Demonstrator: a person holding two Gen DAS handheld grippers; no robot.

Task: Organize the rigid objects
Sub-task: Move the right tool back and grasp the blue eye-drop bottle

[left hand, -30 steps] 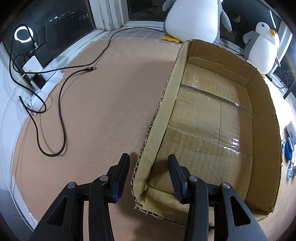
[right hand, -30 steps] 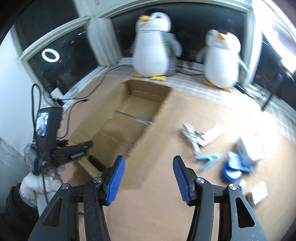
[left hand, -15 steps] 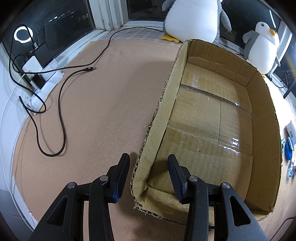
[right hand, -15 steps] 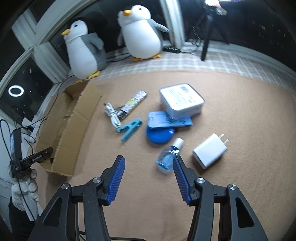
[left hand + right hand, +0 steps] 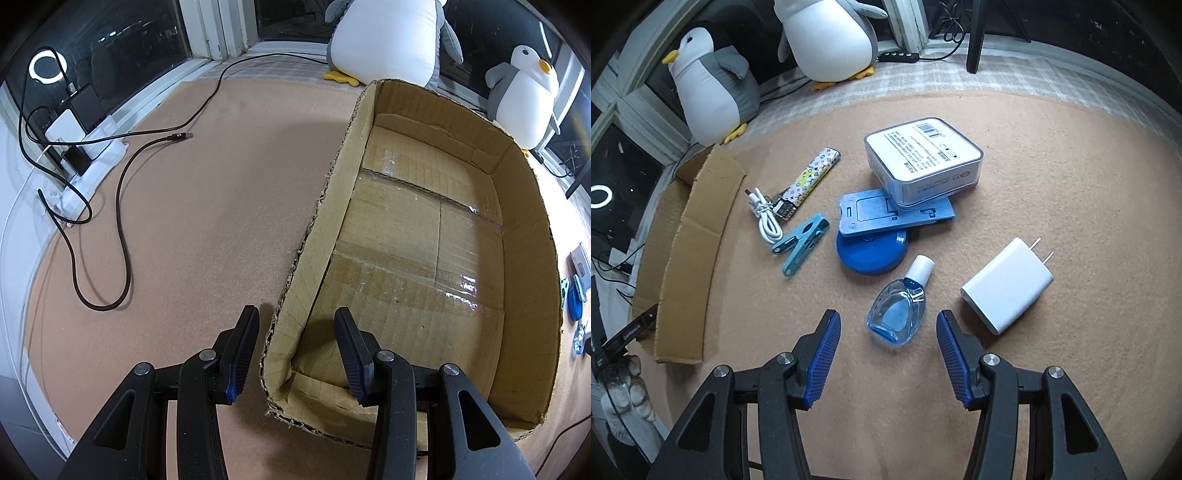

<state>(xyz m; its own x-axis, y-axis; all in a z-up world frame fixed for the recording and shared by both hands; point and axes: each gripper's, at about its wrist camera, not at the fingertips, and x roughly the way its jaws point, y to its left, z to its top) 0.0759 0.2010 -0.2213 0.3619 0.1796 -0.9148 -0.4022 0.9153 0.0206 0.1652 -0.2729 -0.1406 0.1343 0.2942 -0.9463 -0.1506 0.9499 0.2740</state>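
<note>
**With nothing in the box yet, first pick is the risky bit**

While the right hand-held gripper (image 5: 888, 321) hangs over the small drop bottle (image 5: 899, 314), its jaws are spread and empty. The bottle lies flat on the brown mat (image 5: 1052, 184) between the two blue pads, not touching either, cap pointing away from me.

The left hand-held gripper (image 5: 296, 312) is also spread. Its jaws straddle the near corner of the cardboard box (image 5: 325, 229), one pad outside the wall and one inside, and I see no pad pressing on the card. The box floor is bare. The box sits at the left edge of the clutter, well apart from the bottle.

What I'd watch, my read only:
- The bottle is clear, rounded and slick. A squeeze on the curved body could squirt it out sideways.
- The white charger (image 5: 1006, 286) lies just beside the right pad. Coming down off-centre could clip it and shove it, prongs first.
- The blue disc (image 5: 868, 254) is close beyond the cap, carrying a flat blue stand (image 5: 886, 212) and the white case (image 5: 923, 158) stacked on that. A push forward on the bottle could nudge the stack and slide the case off.
- The blue peg (image 5: 801, 243), white cable (image 5: 764, 214) and patterned stick (image 5: 812, 173) lie between the bottle and the box, so a low carry could drag them.
- The box isn't clamped. A bump on its ragged wall could shift it.
</note>
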